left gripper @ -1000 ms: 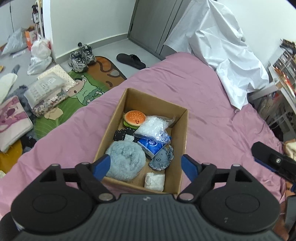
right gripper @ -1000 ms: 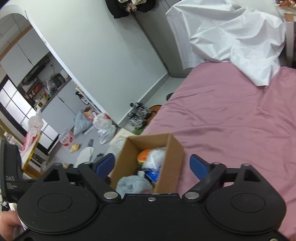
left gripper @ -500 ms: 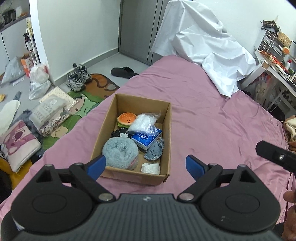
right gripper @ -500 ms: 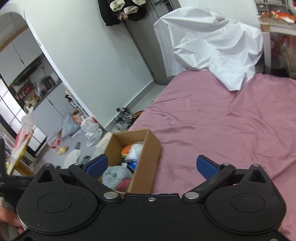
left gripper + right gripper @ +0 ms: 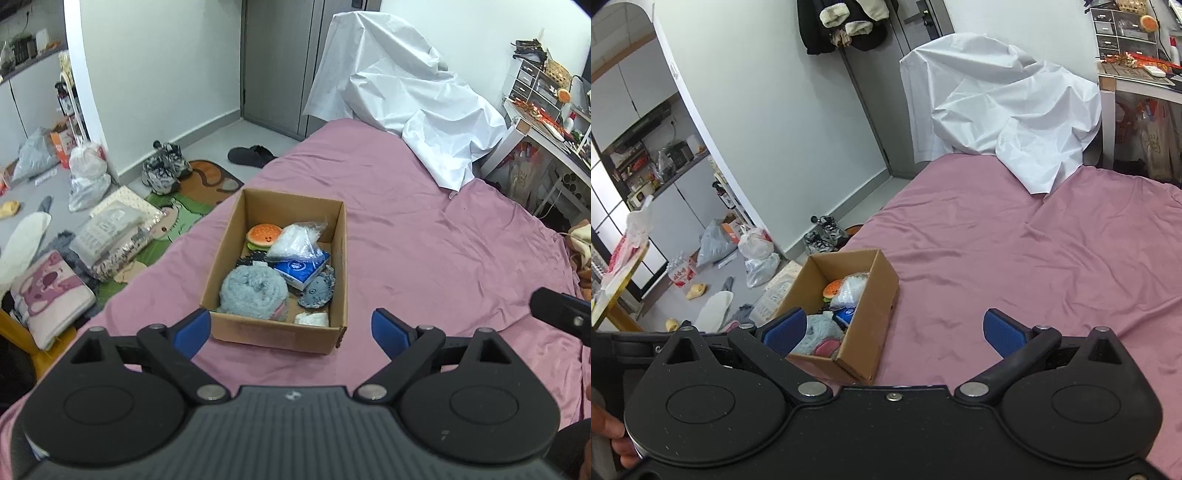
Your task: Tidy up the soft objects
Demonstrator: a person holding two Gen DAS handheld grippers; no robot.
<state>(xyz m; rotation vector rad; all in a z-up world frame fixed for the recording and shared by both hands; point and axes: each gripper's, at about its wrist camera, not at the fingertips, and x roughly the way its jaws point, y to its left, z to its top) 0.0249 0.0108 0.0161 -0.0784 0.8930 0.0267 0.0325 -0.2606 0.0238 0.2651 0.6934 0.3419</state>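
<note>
Looking down along my left gripper [image 5: 291,330], I found its blue-padded jaws spread wide with nothing between them; they had just been opening. My right gripper [image 5: 894,330] likewise stood wide and empty, having just been opening. The open brown cardboard box [image 5: 334,258] sat near the left edge of the pink-sheeted bed [image 5: 443,251]. Inside lay a fluffy grey-blue plush [image 5: 253,291], a burger-shaped soft toy [image 5: 264,234], a clear plastic bag [image 5: 299,240] and a blue tissue pack [image 5: 301,269].

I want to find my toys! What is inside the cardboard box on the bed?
Inside the cardboard box: a burger plush, clear plastic bag, blue tissue pack, fluffy grey plush, small grey toy. Whatever lies beneath them is covered.
</note>
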